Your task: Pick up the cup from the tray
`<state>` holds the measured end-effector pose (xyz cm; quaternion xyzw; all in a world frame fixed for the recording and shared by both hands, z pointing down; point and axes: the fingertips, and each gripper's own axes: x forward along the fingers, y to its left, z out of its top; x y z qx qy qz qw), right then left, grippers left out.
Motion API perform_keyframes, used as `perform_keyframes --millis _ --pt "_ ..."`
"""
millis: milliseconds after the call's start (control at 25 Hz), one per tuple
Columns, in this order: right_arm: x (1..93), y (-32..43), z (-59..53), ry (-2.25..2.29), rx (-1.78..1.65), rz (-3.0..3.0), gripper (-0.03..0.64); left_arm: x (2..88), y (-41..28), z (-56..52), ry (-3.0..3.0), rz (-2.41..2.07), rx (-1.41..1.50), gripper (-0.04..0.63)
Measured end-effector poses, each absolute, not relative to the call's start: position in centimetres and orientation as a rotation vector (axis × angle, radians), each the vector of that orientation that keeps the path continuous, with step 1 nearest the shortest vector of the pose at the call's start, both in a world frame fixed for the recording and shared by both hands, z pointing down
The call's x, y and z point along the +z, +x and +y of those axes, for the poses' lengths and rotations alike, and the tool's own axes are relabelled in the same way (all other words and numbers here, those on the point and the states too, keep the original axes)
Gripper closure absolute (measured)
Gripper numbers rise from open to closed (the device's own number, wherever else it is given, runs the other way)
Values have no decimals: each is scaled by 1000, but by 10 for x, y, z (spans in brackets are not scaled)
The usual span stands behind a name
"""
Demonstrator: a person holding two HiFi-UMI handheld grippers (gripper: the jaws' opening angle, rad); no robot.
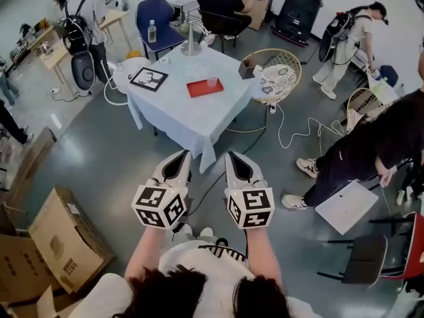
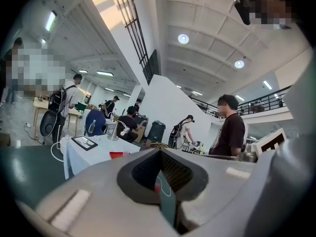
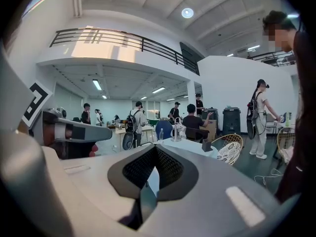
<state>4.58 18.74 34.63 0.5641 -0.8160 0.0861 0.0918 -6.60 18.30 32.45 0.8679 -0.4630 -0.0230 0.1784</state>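
A small clear cup (image 1: 212,82) stands on a red tray (image 1: 201,88) on the white-clothed table (image 1: 179,108), far ahead of me. My left gripper (image 1: 180,156) and right gripper (image 1: 232,156) are held side by side over the floor, well short of the table, both shut with nothing between the jaws. In the left gripper view the jaws (image 2: 160,174) meet in a thin slit, and the red tray (image 2: 117,155) shows small on the table beyond. The right gripper (image 3: 150,174) looks the same, with the table (image 3: 185,144) in the distance. I cannot make out the cup in either gripper view.
A black-framed board (image 1: 148,78) and a metal stand (image 1: 191,42) share the table. A blue chair (image 1: 158,20) stands behind it, a wicker chair (image 1: 279,75) to its right. Cardboard boxes (image 1: 56,244) lie at left, cables (image 1: 301,132) on the floor. A bending person (image 1: 371,152) is at right.
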Motion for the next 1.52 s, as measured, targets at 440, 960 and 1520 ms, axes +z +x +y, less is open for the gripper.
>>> perform_keyframes --millis 440,960,1520 --pt "346 59 190 1689 246 -2405 595 326 -56 185 2463 -1313 -32 594" --pt "365 72 190 1581 392 -2482 554 345 -51 185 2395 -1384 -23 594" --pt "366 74 157 1534 383 -2572 392 346 -42 144 2417 -1406 -30 594"
